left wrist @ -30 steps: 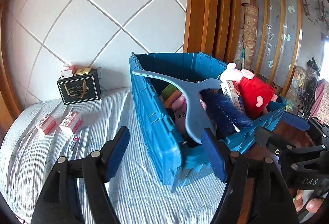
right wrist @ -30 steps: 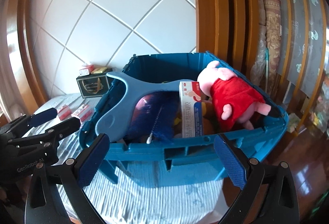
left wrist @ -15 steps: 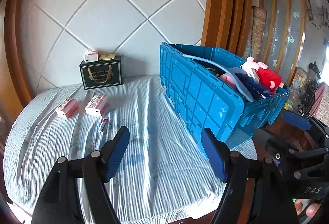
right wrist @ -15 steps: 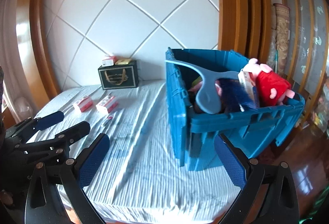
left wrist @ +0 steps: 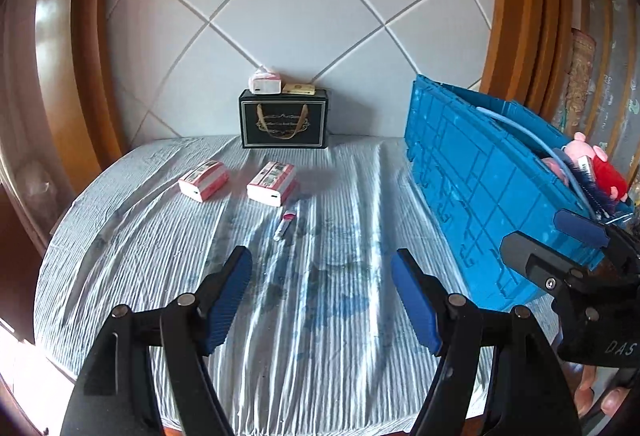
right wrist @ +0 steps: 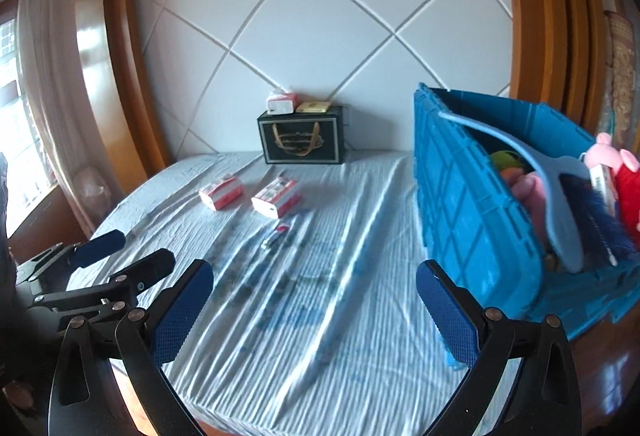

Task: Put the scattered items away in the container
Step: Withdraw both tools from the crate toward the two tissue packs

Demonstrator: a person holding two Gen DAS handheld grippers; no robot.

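A blue crate (left wrist: 480, 196) (right wrist: 472, 220) stands on the right of the cloth-covered table, filled with a pale blue hanger (right wrist: 556, 188), a dark blue brush (right wrist: 596, 220) and a pink plush in red (left wrist: 600, 168). Two red-and-white boxes (left wrist: 204, 180) (left wrist: 272, 182) and a small tube (left wrist: 285, 224) lie on the cloth, seen from the right wrist too: boxes (right wrist: 222, 192) (right wrist: 276, 196), tube (right wrist: 276, 234). My left gripper (left wrist: 320, 296) hangs open and empty over the near cloth. My right gripper (right wrist: 314, 312) is open and empty as well, beside the crate.
A black gift box (left wrist: 284, 118) sits against the white quilted wall, with a tissue pack (left wrist: 265, 81) and a flat gold item (left wrist: 299, 89) on top. Wooden frames flank the wall. The table's front edge (left wrist: 320, 422) is close below both grippers.
Both grippers have drawn back and swung left away from the crate, which slid from the centre of each view to the right. The boxes and tube now lie ahead.
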